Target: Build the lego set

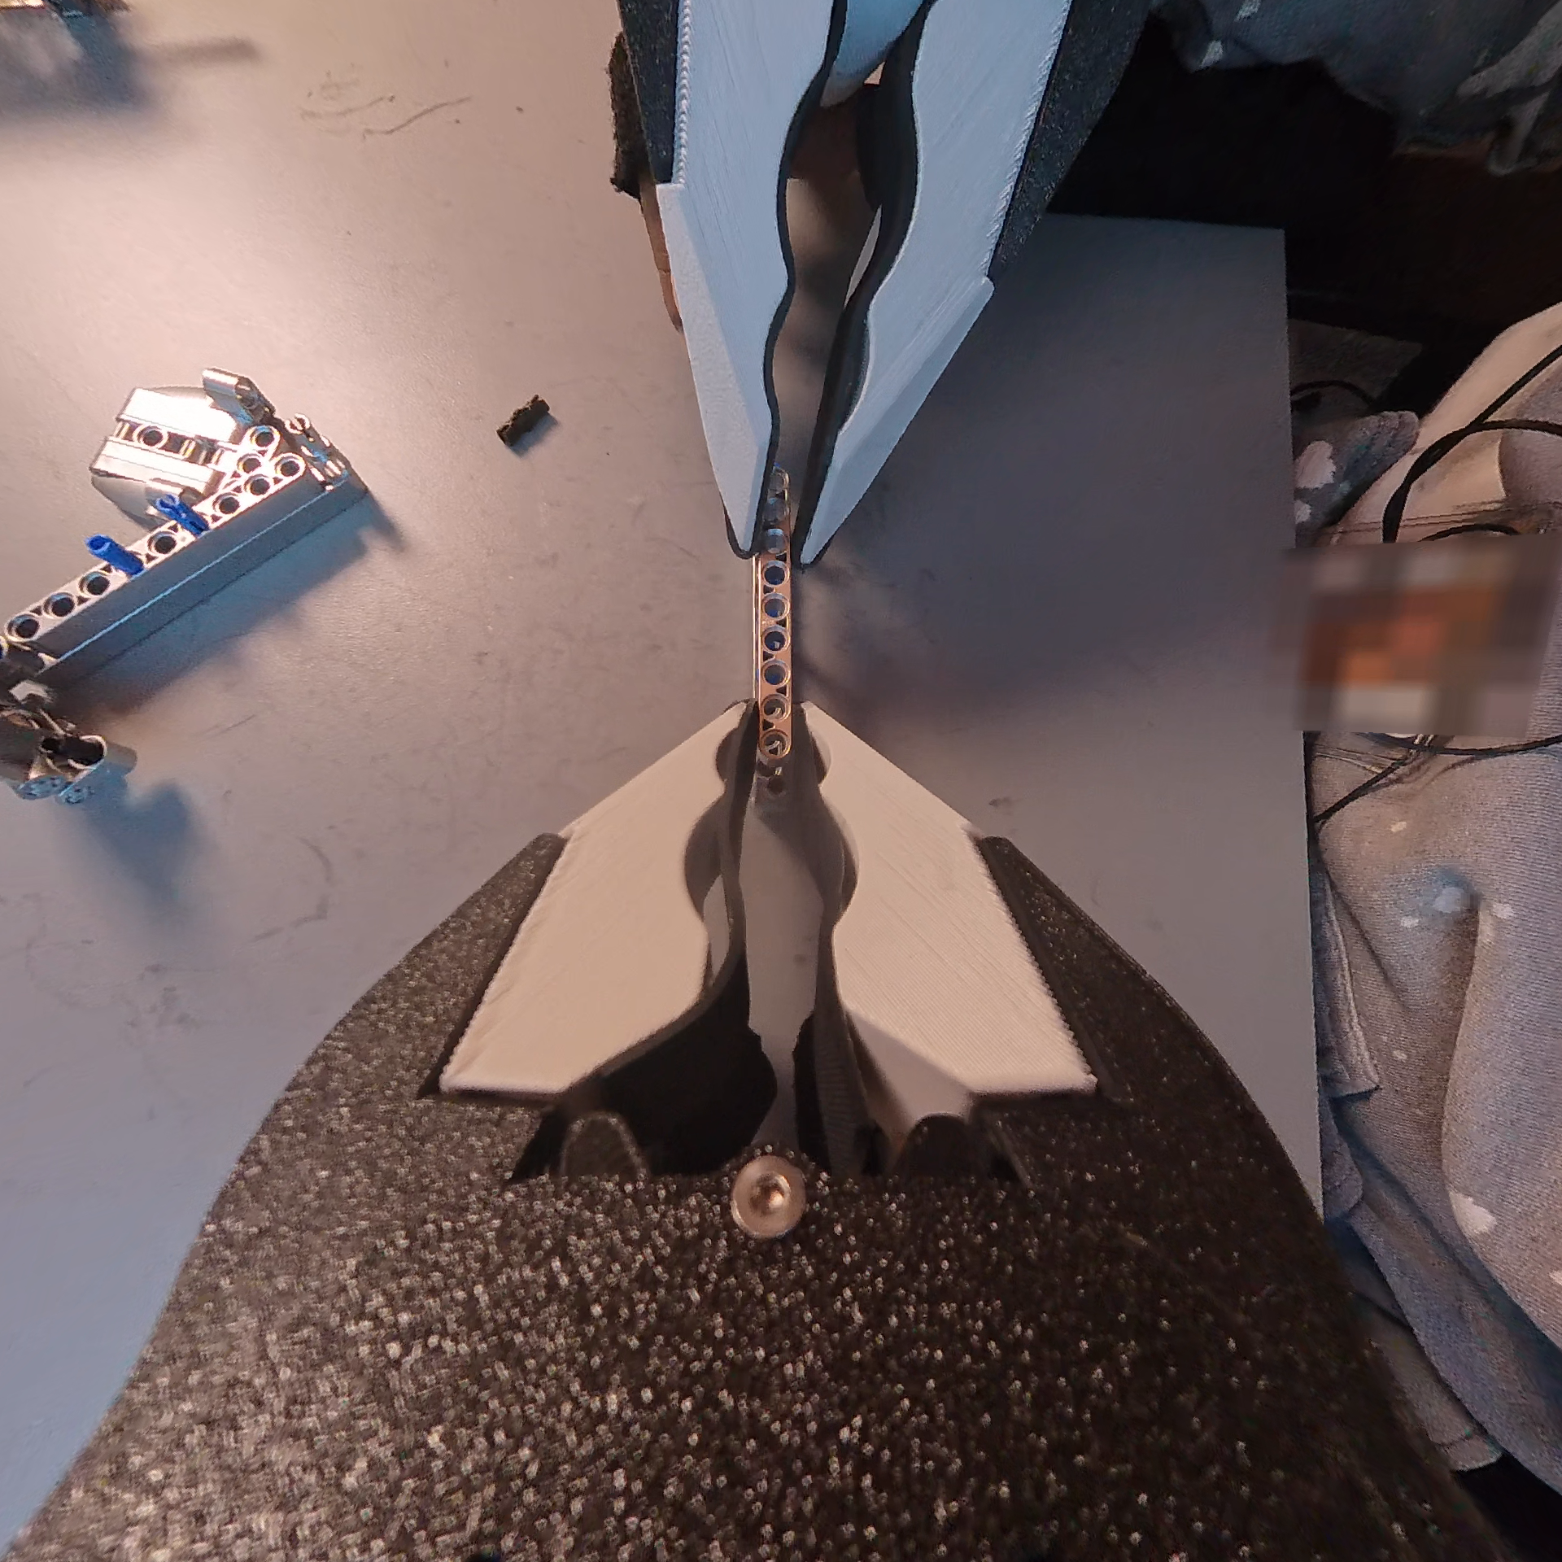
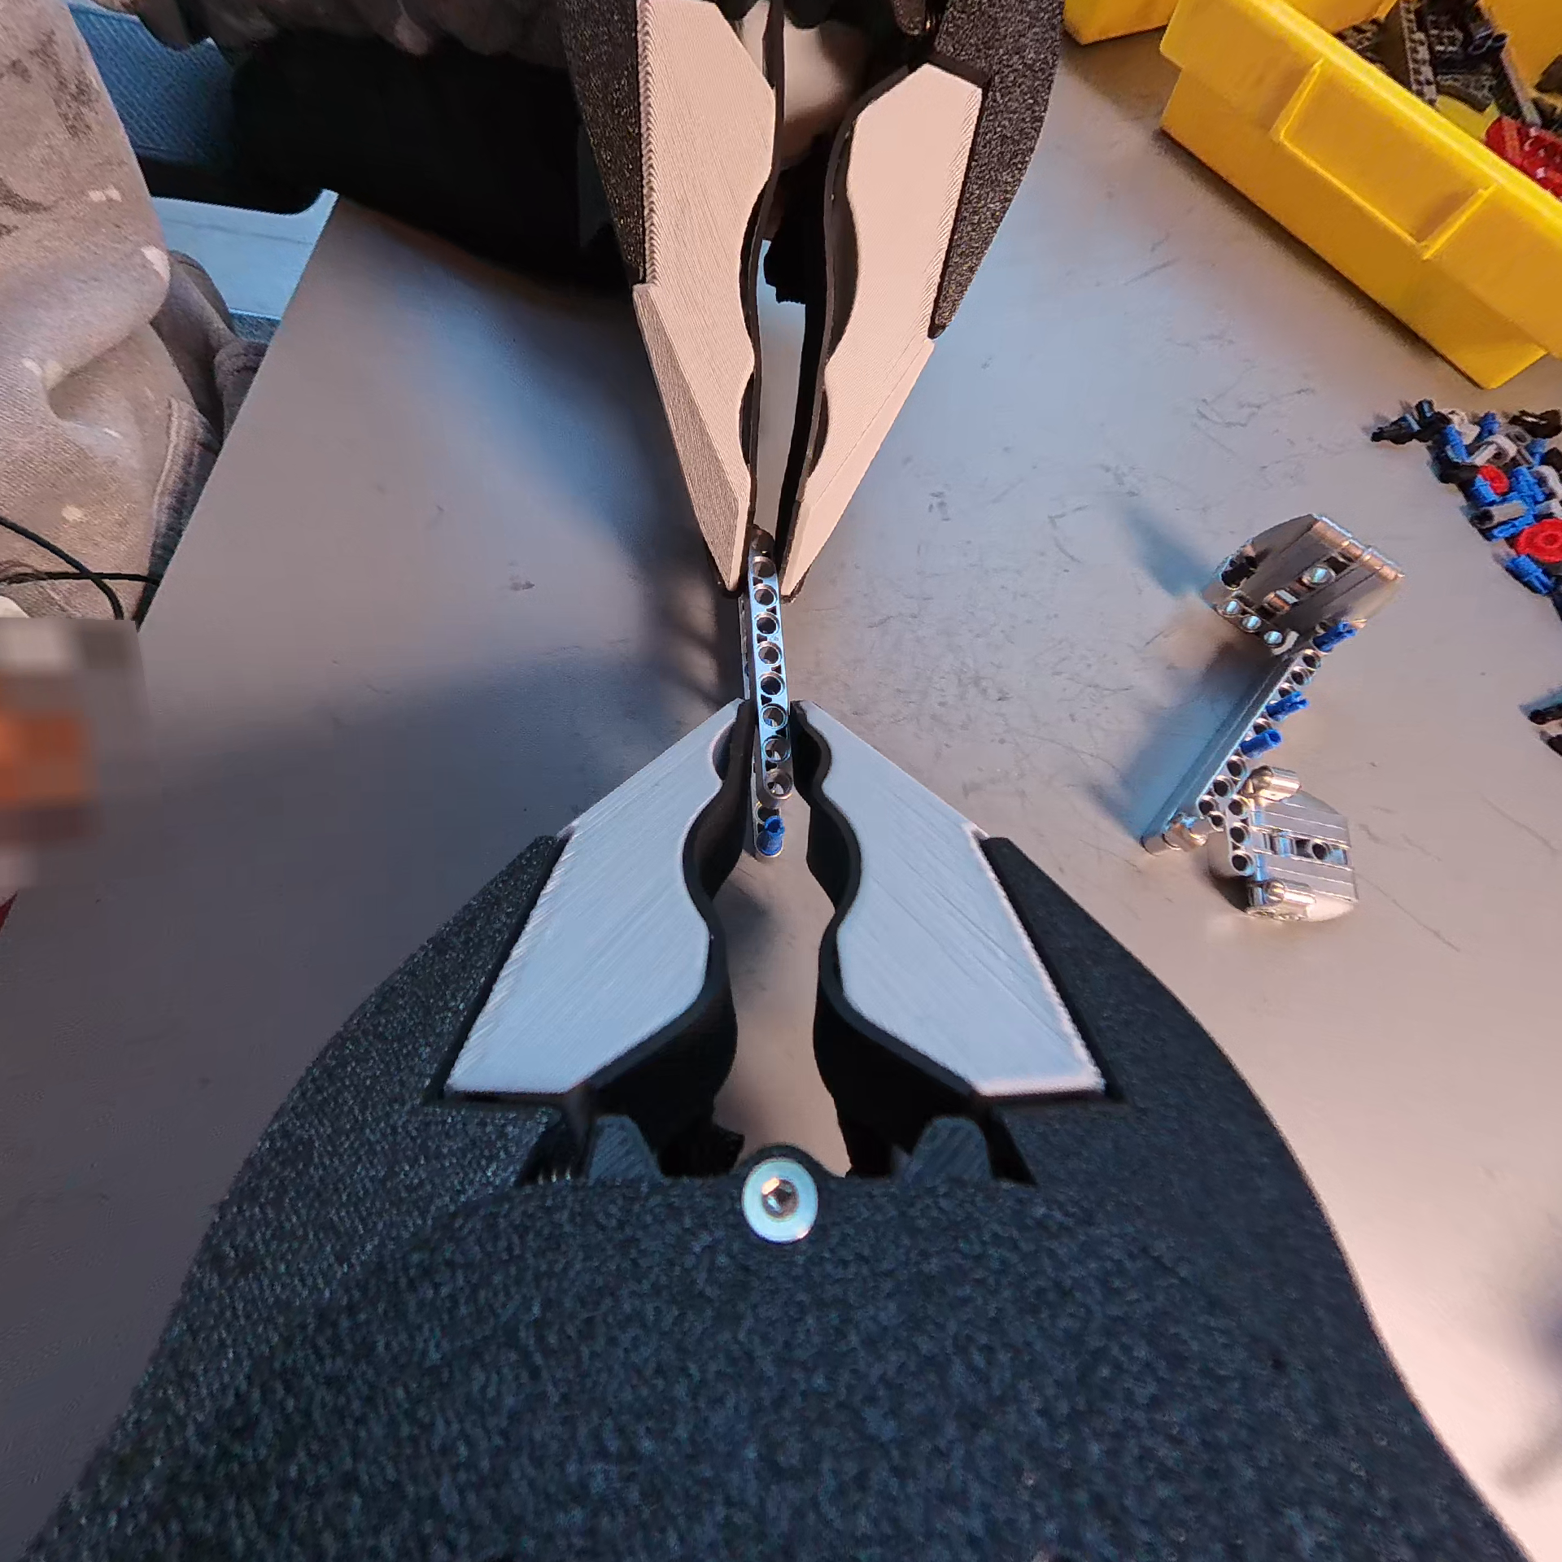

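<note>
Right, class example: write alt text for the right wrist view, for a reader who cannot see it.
Two grippers, the right gripper near and the left gripper opposite, each pinch one end of a thin grey holed beam above a grey table. To the right lie a grey brick assembly with blue pins, loose small parts and a yellow bin.

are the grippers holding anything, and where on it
Yes: one thin grey perforated beam, held above the table. The left gripper pinches one end, the right gripper the opposite end.
</note>
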A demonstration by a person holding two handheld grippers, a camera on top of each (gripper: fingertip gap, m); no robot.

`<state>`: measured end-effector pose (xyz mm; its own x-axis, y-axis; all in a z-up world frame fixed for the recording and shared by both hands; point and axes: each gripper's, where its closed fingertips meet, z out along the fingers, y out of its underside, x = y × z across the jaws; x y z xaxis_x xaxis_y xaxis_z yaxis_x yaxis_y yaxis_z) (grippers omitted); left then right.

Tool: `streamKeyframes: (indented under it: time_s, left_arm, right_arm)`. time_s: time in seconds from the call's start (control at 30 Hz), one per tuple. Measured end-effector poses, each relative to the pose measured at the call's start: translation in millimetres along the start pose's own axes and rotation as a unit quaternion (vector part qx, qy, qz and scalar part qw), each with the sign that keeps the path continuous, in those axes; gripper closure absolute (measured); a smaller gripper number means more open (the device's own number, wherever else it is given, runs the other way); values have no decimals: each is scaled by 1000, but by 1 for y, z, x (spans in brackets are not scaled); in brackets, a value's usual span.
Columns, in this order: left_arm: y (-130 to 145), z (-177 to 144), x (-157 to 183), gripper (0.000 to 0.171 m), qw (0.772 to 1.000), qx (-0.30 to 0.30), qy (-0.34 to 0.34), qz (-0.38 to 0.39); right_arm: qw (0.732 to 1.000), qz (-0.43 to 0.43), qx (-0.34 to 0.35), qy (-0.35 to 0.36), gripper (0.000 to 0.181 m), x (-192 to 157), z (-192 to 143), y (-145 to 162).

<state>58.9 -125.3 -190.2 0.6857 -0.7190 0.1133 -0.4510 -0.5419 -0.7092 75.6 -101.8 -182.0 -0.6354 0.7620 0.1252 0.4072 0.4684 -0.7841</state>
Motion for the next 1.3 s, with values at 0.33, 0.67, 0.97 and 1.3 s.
streamKeyframes:
  time_s: [0.33,0.67,0.97,1.3]
  left_arm:
    - [2,2,-1,167,1000,-10,-14,20]
    - [12,15,3,167,999,-38,-8,25]
    - [4,8,-5,167,1000,-2,-9,12]
    - [19,3,-15,152,999,-19,-8,38]
  right_arm:
    - [999,-33,-13,14,175,-1,1,0]
    - [997,-25,-69,-8,176,-10,12,17]
    - [1000,-10,-23,14,175,1,7,7]
    - [997,44,-12,58,161,37,-8,17]
